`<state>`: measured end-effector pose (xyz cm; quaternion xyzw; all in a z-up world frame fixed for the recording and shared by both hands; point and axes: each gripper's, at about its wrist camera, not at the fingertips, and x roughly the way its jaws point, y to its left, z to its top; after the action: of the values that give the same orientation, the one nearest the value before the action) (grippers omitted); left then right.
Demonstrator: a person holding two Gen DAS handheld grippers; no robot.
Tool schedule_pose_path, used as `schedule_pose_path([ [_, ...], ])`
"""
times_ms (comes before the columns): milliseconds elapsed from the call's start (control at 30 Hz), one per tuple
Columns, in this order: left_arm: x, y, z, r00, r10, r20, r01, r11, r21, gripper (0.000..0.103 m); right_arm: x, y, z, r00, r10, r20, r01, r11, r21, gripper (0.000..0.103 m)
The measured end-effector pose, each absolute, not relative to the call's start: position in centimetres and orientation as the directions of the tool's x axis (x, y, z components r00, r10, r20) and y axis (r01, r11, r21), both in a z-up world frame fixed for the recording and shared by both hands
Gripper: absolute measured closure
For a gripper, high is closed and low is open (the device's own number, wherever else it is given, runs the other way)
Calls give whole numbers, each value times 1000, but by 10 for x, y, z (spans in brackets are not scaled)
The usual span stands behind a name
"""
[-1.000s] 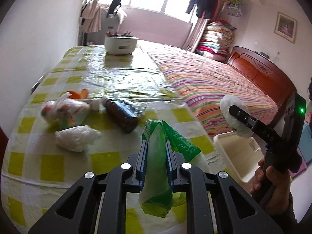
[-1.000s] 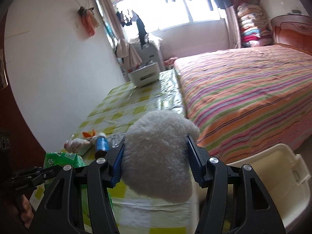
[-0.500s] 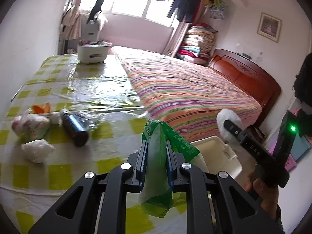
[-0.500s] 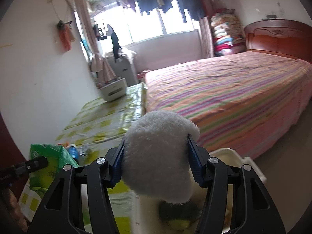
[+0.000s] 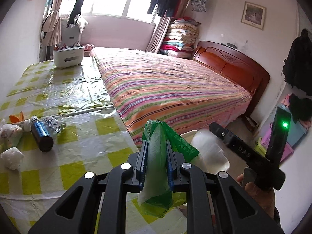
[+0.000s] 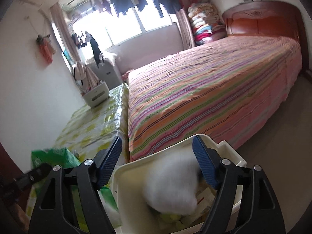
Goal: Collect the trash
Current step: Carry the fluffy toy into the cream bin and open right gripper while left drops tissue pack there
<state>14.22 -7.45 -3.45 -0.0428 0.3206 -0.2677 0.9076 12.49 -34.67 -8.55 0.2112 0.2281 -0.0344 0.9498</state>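
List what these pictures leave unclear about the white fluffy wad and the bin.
- White fluffy wad: motion-blurred in the right wrist view, so whether it rests in the bin or is falling is unclear. The right tool has just been opening; its pads stand clear.
- Bin contents: mostly hidden by the wad.
- Left wrist view: the bin is half covered by the green bag in the left tool.

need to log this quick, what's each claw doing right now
left claw: shut on the green bag
right claw: open, jaws have just been opening; white fluff is between them, unpinched, over the bin
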Motion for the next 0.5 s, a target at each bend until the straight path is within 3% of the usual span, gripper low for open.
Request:
schedule_pose_path([
  [167,146,-80,-37,652,-509,-562,458,855,-243,86,121,-366,-89,905,51,-422,175,860,480,27],
  [500,145,-117,-34,656,-533,-534,508,835,-210,86,92,-393,-75,949,-61,-310,230,806,546,27],
])
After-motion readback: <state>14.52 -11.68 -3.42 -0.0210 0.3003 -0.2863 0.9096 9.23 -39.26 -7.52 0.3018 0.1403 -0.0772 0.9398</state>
